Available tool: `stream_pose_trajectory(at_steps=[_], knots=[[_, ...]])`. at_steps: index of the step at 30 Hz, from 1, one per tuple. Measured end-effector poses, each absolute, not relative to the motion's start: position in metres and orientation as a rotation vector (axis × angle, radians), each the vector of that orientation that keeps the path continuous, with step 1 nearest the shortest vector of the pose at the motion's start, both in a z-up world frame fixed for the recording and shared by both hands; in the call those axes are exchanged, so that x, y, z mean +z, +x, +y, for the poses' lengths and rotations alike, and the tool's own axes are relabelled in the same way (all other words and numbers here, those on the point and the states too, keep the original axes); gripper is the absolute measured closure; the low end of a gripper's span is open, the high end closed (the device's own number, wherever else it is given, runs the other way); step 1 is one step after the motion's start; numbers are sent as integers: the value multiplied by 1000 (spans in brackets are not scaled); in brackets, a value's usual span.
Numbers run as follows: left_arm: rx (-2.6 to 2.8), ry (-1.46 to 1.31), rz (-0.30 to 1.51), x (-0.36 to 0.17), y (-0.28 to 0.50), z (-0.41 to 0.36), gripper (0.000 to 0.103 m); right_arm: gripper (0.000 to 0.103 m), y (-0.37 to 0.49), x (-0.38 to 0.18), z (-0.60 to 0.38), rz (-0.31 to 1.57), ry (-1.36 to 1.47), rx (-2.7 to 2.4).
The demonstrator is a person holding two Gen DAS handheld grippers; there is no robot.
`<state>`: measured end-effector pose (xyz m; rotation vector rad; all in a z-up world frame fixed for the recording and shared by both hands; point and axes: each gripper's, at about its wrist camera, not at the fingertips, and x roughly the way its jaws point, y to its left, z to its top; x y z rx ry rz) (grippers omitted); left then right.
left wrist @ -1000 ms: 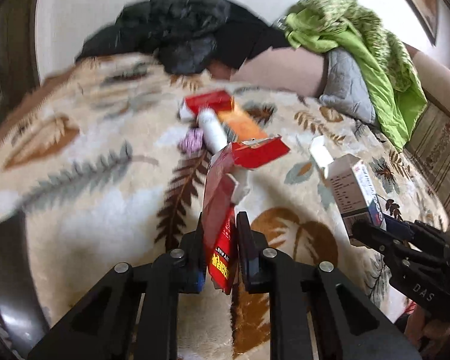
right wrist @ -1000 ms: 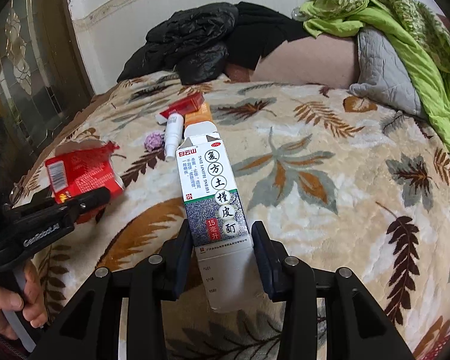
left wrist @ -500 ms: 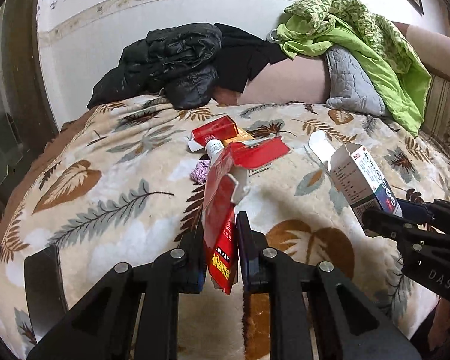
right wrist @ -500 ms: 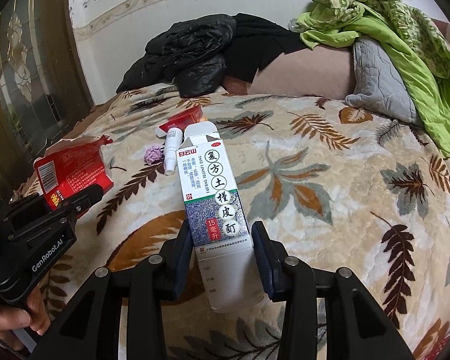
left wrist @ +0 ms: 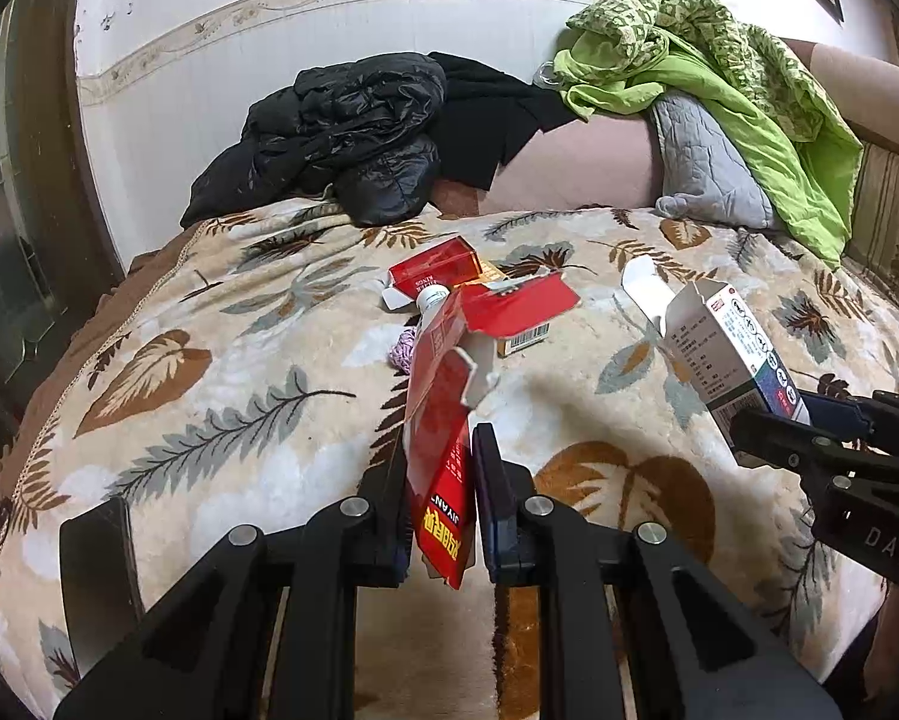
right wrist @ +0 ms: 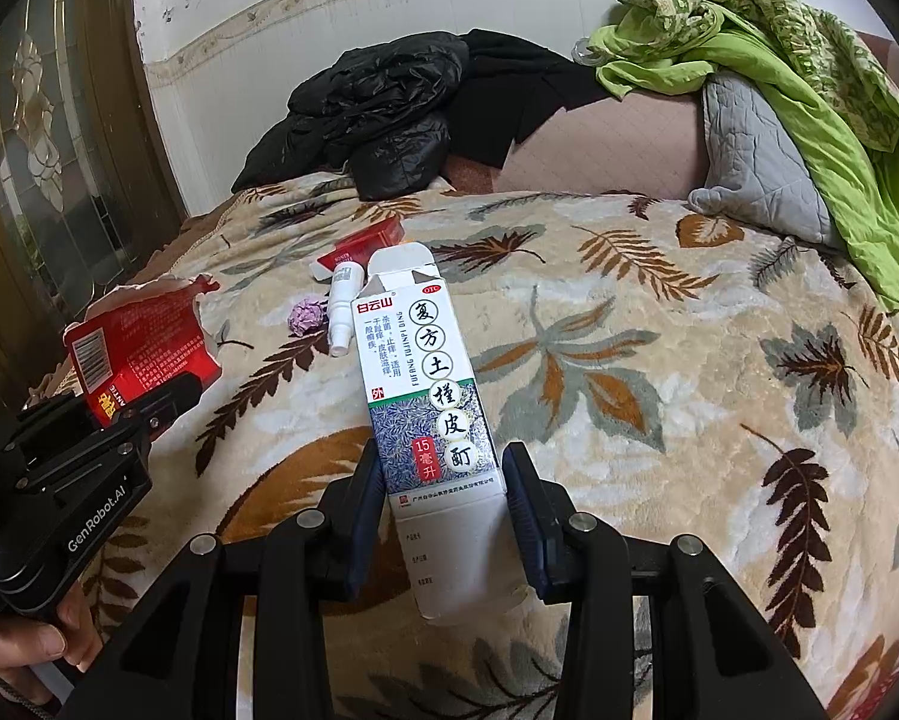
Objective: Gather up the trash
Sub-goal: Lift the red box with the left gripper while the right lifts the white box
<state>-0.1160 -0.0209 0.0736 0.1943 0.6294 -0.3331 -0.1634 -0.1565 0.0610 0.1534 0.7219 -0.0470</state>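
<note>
My left gripper (left wrist: pixel 440 450) is shut on a torn, flattened red carton (left wrist: pixel 443 420), held above the leaf-patterned blanket (left wrist: pixel 209 372); the right wrist view shows the same carton (right wrist: pixel 137 348) at the left. My right gripper (right wrist: pixel 443 468) is shut on an opened white medicine box (right wrist: pixel 425 372), which also shows at the right of the left wrist view (left wrist: pixel 725 348). On the blanket beyond lie a second red box (left wrist: pixel 437 270), a small white bottle (right wrist: pixel 344 306) and a crumpled purple wad (right wrist: pixel 305 315).
Black jackets (left wrist: pixel 341 132) and green bedding (left wrist: pixel 719 78) over a grey pillow (left wrist: pixel 701 168) are heaped at the bed's far end against the wall. A dark wooden door with glass (right wrist: pixel 41 138) stands on the left. A hand (right wrist: pixel 35 642) holds the left gripper's handle.
The left wrist view has rolled level and steadied, so the wall and door now show. Both grips hold as before; the right gripper has barely moved.
</note>
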Motion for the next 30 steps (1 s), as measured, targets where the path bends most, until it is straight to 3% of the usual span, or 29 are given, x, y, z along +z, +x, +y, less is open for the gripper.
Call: stream_pose_trajectory(at_steps=[30], knots=[[-329, 192, 629, 73, -118, -22, 86, 61, -163, 61, -156, 720, 157, -43]])
